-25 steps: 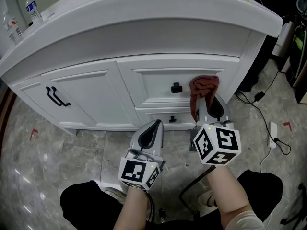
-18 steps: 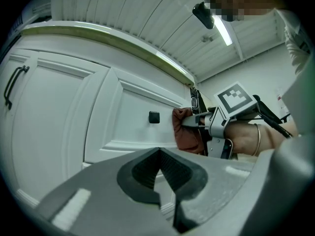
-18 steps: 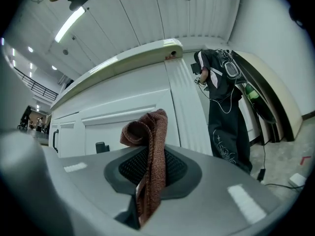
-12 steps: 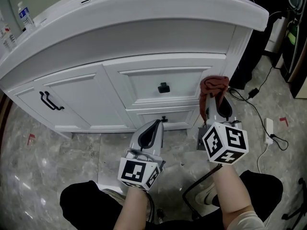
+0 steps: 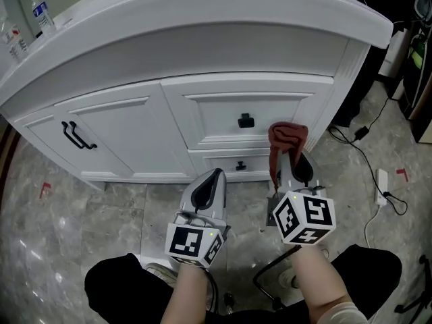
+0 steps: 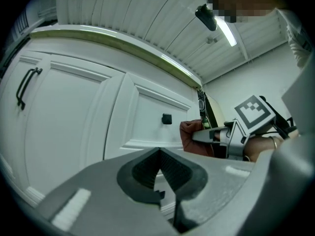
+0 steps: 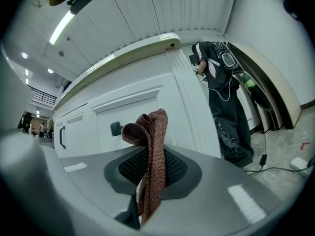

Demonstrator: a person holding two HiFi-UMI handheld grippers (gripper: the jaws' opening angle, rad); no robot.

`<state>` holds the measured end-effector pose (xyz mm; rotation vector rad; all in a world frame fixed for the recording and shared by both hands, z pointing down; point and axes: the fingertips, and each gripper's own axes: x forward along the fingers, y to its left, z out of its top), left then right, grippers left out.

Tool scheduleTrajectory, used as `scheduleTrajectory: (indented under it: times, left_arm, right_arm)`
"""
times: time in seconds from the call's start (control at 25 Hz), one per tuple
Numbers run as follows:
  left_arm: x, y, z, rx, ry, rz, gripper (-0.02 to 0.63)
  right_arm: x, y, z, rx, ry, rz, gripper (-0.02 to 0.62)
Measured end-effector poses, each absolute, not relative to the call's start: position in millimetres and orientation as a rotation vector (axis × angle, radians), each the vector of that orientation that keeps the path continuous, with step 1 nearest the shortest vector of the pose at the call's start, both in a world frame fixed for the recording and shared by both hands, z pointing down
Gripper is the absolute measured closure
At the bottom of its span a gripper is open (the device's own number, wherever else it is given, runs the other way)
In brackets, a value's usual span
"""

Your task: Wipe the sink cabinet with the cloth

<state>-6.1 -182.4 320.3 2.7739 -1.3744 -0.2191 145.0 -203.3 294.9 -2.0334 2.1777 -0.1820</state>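
The white sink cabinet [image 5: 135, 123] fills the upper head view, with two drawers in the middle and a door at the left. My right gripper [image 5: 291, 155] is shut on a reddish-brown cloth [image 5: 286, 135], which stands bunched above the jaws [image 7: 150, 151]. The cloth is at the right end of the upper drawer front, right of its black knob [image 5: 246, 121]; I cannot tell whether it touches. My left gripper [image 5: 214, 174] hangs lower, off the cabinet, shut with nothing in it [image 6: 160, 152]. The left gripper view shows the cloth [image 6: 192, 134] close against the cabinet face.
A black door handle [image 5: 77, 136] is on the left door and a second knob [image 5: 241, 166] on the lower drawer. Water bottles [image 5: 44, 13] stand on the countertop. Cables and a white power strip [image 5: 383, 181] lie on the floor at right, beside dark hanging clothes [image 7: 224, 97].
The right gripper carried the cloth rightward past the drawer's end, then back left and a little lower. The left gripper stayed where it was.
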Motion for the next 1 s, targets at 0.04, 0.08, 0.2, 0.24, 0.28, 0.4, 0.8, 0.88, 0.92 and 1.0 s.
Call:
scheduleTrajectory:
  times: [0.04,0.08,0.2,0.24,0.28,0.4,0.8,0.88,0.92,1.0]
  left_arm:
    - [-14,-184,322,2.768,-1.401,-0.218,0.606]
    - [-21,-185,323,2.758,-1.420,-0.219,0.606]
    - [-42,-187,321,2.720,-1.425,-0.256,0.606]
    - [-48,-187,321,2.710,-1.430,-0.266,0.606]
    - [-54,-188,321,2.706,-1.442,-0.266,0.606]
    - [-72,-188,321,2.718,-1.505,-0.222,0.606]
    - [-111,-195,319,2.634,-1.574,-0.280,0.606]
    - [-109,-196,319,2.643,-1.575,-0.273,0.606]
    - [-107,-197,319,2.650,-1.576,-0.267,0.606]
    - [-101,-198,318,2.671,-1.568,-0.255,0.606]
  right_arm:
    - [128,-204,303,-1.998,2.213,-0.206,0.514]
    - [109,-205,310,-1.961,2.249,-0.231,0.514]
    - [56,-211,325,-1.864,2.364,-0.253,0.514]
    - [41,-213,326,-1.837,2.394,-0.245,0.514]
    - [28,-216,326,-1.811,2.417,-0.239,0.514]
    - [-5,-227,321,-1.741,2.468,-0.228,0.514]
    - [-50,-250,313,-1.656,2.526,-0.201,0.514]
    - [-43,-252,311,-1.662,2.518,-0.193,0.514]
    - [-39,-252,310,-1.667,2.514,-0.186,0.514]
    - [-29,-251,310,-1.686,2.499,-0.178,0.514]
